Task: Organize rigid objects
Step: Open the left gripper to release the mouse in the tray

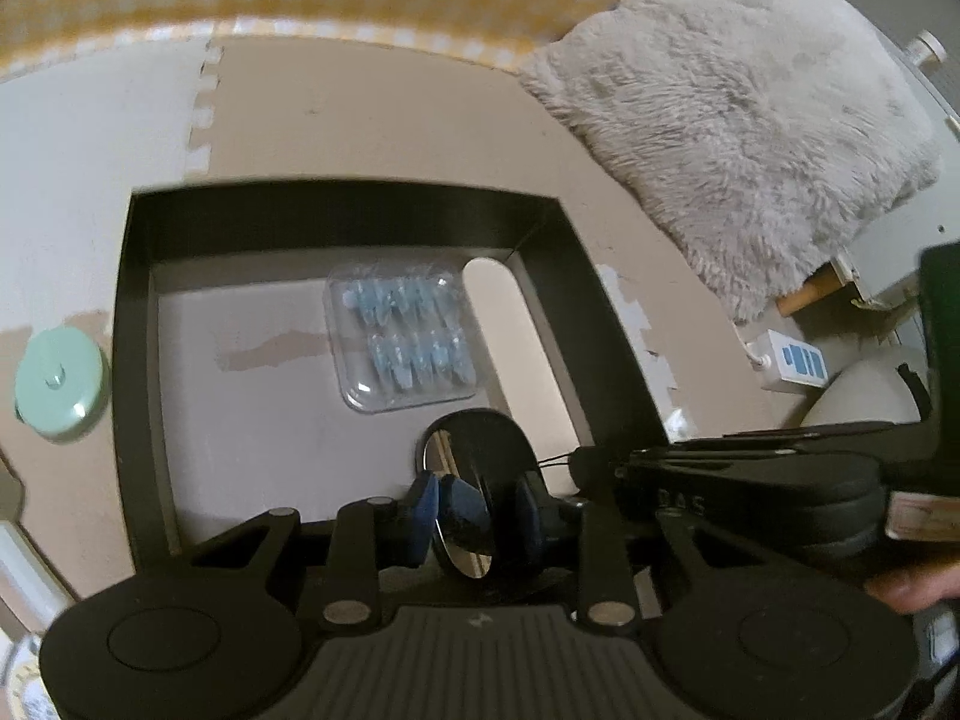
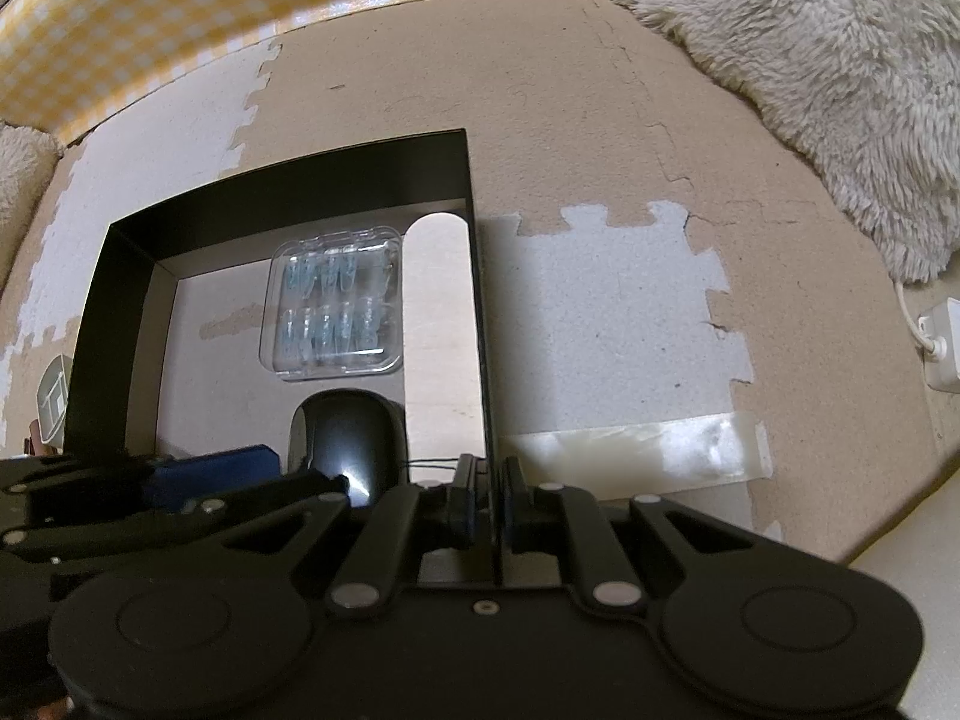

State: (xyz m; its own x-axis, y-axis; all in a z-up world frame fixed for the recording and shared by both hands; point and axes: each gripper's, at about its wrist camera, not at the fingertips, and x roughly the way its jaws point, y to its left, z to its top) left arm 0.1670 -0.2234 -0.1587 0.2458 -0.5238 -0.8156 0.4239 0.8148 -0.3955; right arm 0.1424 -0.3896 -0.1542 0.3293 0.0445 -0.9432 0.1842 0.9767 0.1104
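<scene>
A black open box (image 1: 336,198) (image 2: 288,180) stands on the foam mat. On its floor lies a clear plastic case (image 1: 402,339) (image 2: 333,306) of small blue pieces. My left gripper (image 1: 474,513) is shut on a black folding compact mirror (image 1: 474,450) (image 2: 348,438), which hangs low over the box's near part. The blue pads (image 1: 423,510) press on the mirror from both sides. My right gripper (image 2: 489,498) (image 1: 600,462) is shut on the box's right wall, one finger inside and one outside.
A mint green round lid (image 1: 60,381) lies left of the box. A fluffy grey cushion (image 1: 738,120) (image 2: 828,78) and a white power strip (image 1: 792,360) (image 2: 945,348) are at the right. Yellow checked cloth (image 2: 150,30) borders the far side. Clear tape (image 2: 636,450) lies on the mat.
</scene>
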